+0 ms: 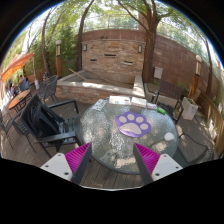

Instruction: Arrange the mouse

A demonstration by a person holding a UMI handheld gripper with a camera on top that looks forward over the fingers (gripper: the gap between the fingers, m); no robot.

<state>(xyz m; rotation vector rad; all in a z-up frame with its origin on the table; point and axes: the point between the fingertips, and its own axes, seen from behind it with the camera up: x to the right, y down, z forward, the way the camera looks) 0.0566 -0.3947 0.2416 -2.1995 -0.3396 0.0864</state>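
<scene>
A round glass table (100,140) stands just ahead of my fingers. A purple paw-shaped mouse pad (132,123) lies on its far right part. A small pale object (168,136), possibly the mouse, sits near the table's right rim; I cannot make out its shape. My gripper (112,162) is open and empty, held over the table's near edge. Its magenta pads (76,158) stand wide apart, with only the table top and the wooden deck showing between them.
Dark metal chairs (45,122) stand left of the table, and another chair (166,100) stands behind it on the right. A small flat item (99,104) lies at the table's far edge. A brick wall (115,55) and trees stand beyond.
</scene>
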